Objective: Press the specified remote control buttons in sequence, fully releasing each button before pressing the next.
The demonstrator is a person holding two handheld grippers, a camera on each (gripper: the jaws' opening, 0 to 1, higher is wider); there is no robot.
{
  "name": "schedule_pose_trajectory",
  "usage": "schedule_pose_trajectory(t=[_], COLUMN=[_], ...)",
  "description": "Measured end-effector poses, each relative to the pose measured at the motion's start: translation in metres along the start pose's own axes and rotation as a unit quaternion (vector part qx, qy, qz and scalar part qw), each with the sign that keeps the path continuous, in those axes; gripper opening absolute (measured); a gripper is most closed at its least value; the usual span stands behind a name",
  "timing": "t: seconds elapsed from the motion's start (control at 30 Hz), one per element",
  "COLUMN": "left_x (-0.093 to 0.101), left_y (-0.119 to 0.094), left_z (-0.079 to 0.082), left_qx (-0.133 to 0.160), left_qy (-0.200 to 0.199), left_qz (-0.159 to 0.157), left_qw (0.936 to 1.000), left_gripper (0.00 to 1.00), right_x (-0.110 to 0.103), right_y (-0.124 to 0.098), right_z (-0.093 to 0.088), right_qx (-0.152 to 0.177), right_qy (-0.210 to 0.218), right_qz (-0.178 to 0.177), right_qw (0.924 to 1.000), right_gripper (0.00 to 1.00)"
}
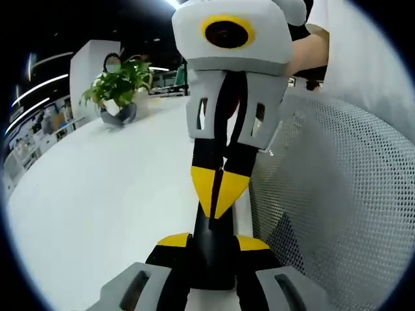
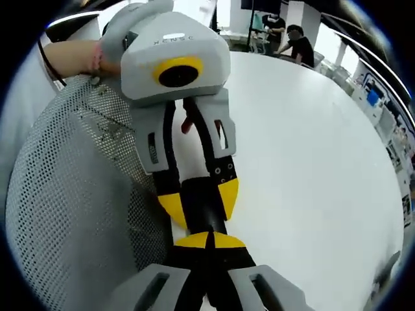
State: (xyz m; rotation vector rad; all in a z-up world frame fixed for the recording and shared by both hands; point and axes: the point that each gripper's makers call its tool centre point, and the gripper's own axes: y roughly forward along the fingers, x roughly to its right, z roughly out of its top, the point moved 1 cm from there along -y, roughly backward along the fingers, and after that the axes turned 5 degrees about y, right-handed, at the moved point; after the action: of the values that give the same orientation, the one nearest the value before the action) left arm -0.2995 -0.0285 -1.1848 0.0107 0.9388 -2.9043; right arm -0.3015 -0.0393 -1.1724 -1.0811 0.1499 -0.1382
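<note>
Both grippers meet nose to nose over the white table [image 1: 97,194]. The left gripper [image 1: 212,243] clamps its yellow-tipped jaws on the end of a black remote [image 1: 213,259], which lies along the table edge beside a grey mesh chair back [image 1: 337,194]. The right gripper [image 2: 209,241] has its tips pinched together, pressing down on the remote's top, though exactly which button is hard to say. A potted plant [image 1: 118,87] sits far back.

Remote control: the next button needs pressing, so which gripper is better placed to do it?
Probably the right. The right gripper is shut, its tips pointing onto the black remote control, which the left gripper clamps between its jaws, so the left is occupied.
</note>
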Motion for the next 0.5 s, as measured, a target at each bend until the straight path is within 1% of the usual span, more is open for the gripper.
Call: schedule_pose_trajectory(t=[0.17,0.33,0.43,0.5], left_x=[0.0001,0.0000,-0.0001,-0.0002], left_y=[0.0001,0.0003,0.0005,0.0006], left_z=[-0.0001,-0.0003,-0.0003,-0.0003], left_qx=[-0.001,-0.001,-0.001,-0.001], left_qy=[0.001,0.001,0.002,0.002], left_qz=[0.001,0.001,0.000,0.001], left_qw=[1.0000,1.0000,1.0000,1.0000], left_gripper=[0.25,0.25,0.25,0.25], right_x=[-0.0006,-0.0015,-0.0011,0.0002], right_y=[0.0006,0.0022,0.0022,0.0020], right_z=[-0.0011,-0.0010,-0.0010,-0.0006], right_qx=[-0.008,-0.020,-0.019,-0.015], right_qy=[-0.017,-0.056,-0.060,-0.051], right_qz=[0.000,-0.015,-0.020,-0.022], right_qw=[0.9998,0.9981,0.9978,0.9983], right_gripper=[0.00,0.00,0.00,0.00])
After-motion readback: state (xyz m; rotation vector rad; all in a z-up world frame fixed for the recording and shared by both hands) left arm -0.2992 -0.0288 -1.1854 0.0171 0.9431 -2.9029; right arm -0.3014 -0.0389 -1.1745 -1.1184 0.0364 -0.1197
